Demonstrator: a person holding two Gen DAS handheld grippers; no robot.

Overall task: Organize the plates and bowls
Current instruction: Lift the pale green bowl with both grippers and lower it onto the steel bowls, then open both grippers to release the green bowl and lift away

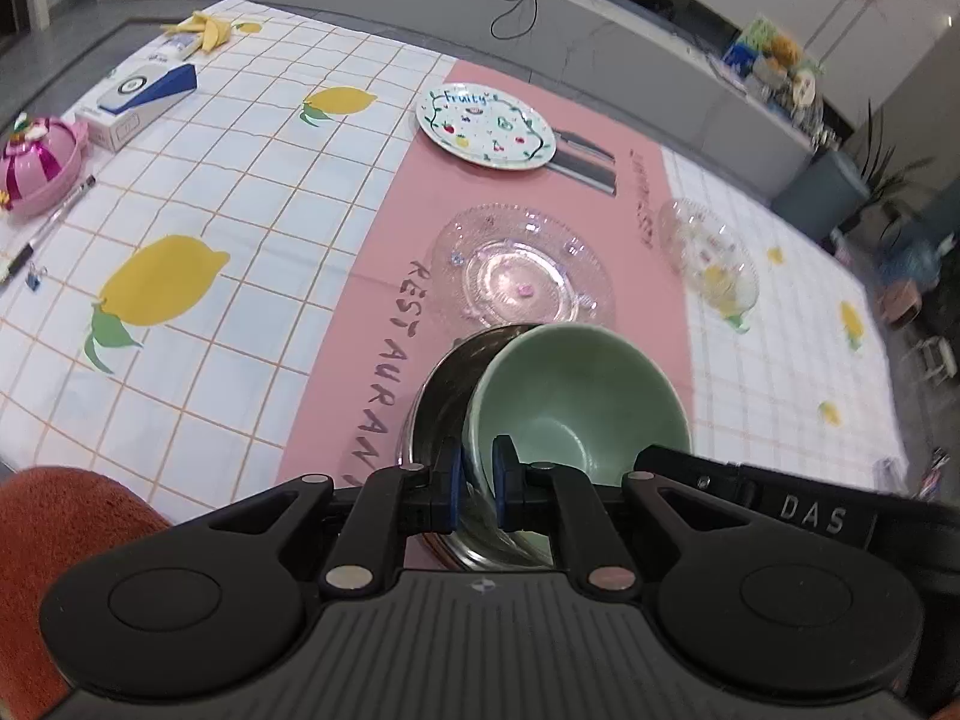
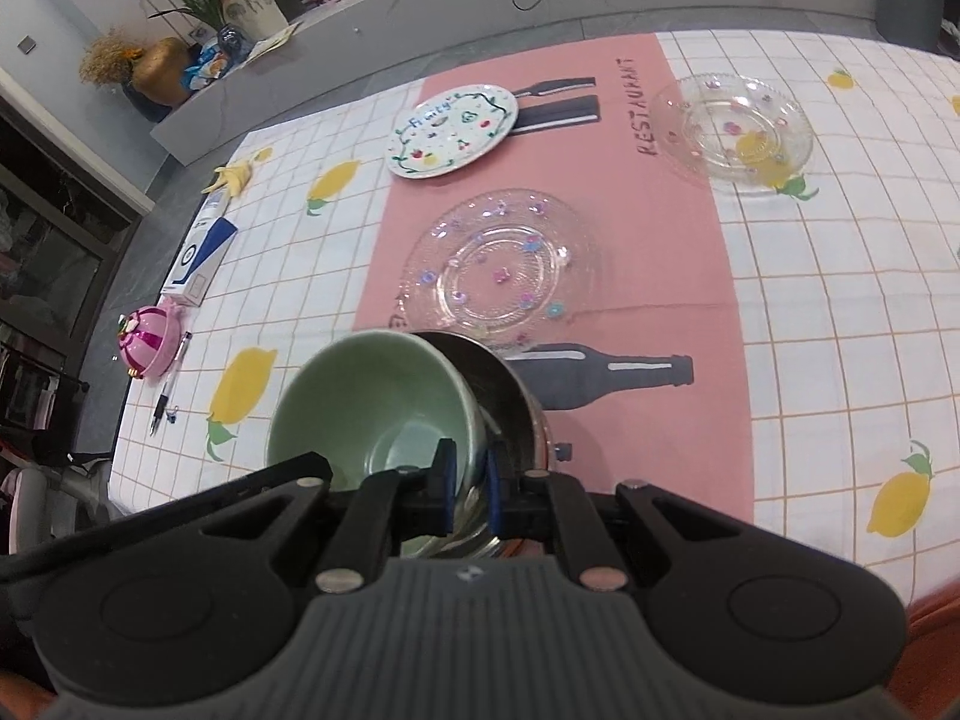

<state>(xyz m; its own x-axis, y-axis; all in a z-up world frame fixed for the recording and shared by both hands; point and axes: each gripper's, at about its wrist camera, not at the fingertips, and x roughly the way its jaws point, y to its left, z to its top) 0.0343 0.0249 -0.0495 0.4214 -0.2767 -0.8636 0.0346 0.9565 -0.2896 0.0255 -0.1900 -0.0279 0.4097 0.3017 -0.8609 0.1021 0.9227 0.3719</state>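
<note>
A pale green bowl (image 1: 576,402) (image 2: 372,402) hangs tilted over a steel bowl (image 1: 441,414) (image 2: 510,396) that stands on the pink mat. My left gripper (image 1: 477,471) is shut on the green bowl's rim, one finger inside and one outside. My right gripper (image 2: 471,477) is shut on the opposite side of the same rim. Beyond the bowls lies a clear glass plate with small flowers (image 1: 522,276) (image 2: 498,264). Farther back is a white plate painted with fruit (image 1: 486,126) (image 2: 453,129). A second glass plate (image 1: 708,258) (image 2: 738,132) is on the right.
On the left of the lemon-print tablecloth are a pink lidded dish (image 1: 39,165) (image 2: 150,342), a white and blue box (image 1: 144,99) (image 2: 201,258), a pen (image 1: 48,228) and a banana peel (image 1: 204,30). The table's right edge (image 1: 888,372) drops to the floor.
</note>
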